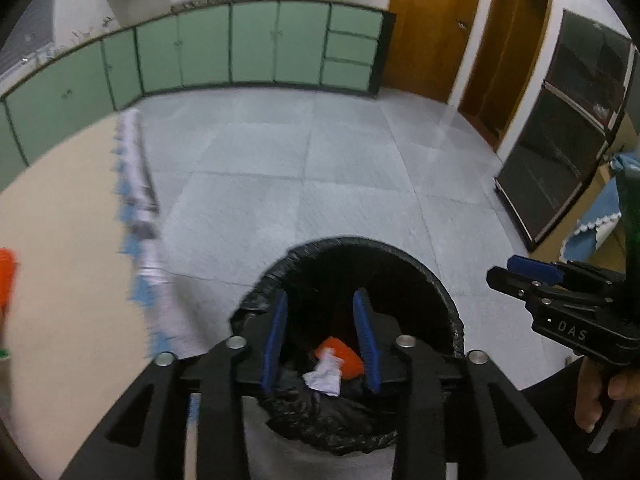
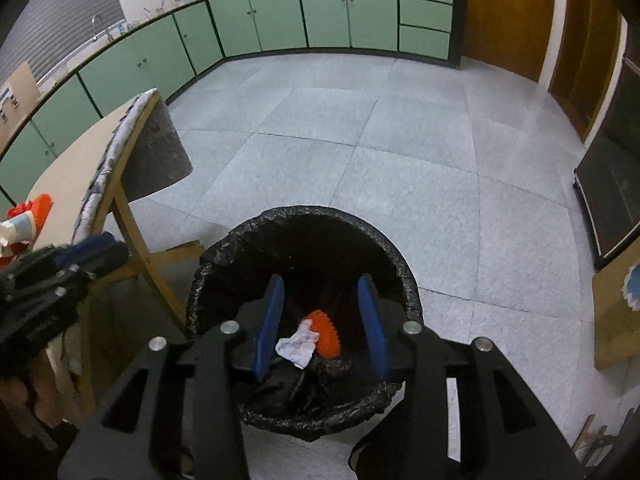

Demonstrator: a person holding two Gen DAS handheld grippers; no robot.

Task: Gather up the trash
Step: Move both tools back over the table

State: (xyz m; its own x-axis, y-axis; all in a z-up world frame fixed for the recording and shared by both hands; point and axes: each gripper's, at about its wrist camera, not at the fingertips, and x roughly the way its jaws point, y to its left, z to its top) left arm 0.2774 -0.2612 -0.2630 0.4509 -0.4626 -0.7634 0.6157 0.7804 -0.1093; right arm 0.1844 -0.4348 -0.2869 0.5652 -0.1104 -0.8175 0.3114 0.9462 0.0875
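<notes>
Left wrist view looks down between the left gripper (image 1: 322, 340) into a bin (image 1: 440, 292) lined with a black bag. Its blue pads (image 1: 276, 340) stand partly apart with nothing pinched between them. Seen through the gap, inside the bin, lie a crumpled white paper (image 1: 326, 376) and, touching it, an orange piece (image 1: 344, 356) that here looks flat and angular. At the right edge this view alone shows the right gripper (image 1: 520, 276) from the side, with a hand (image 1: 612, 396) on its handle and trigger; from here its jaw gap cannot be judged. A beige table top (image 1: 60, 220) with a blurred patterned cloth edge (image 1: 138, 200) fills the left.

Right wrist view settles that: the right gripper (image 2: 326, 324) also hangs over the bin (image 2: 404, 276), pads (image 2: 372, 320) partly apart, holding nothing. Here the orange piece (image 2: 326, 332) shows a ridged, bumpy surface, with the white paper (image 2: 298, 346) just left of it, both in the bag. Only this view shows the table's wooden legs (image 2: 136, 236), more orange and white litter (image 2: 24, 220) on the table top (image 2: 80, 168), a tap (image 2: 98, 24) on the counter, and the left gripper (image 2: 92, 252) from the side beside the bin.

Both views share the grey tiled floor (image 2: 360, 140) and green cabinets (image 1: 256, 44).
</notes>
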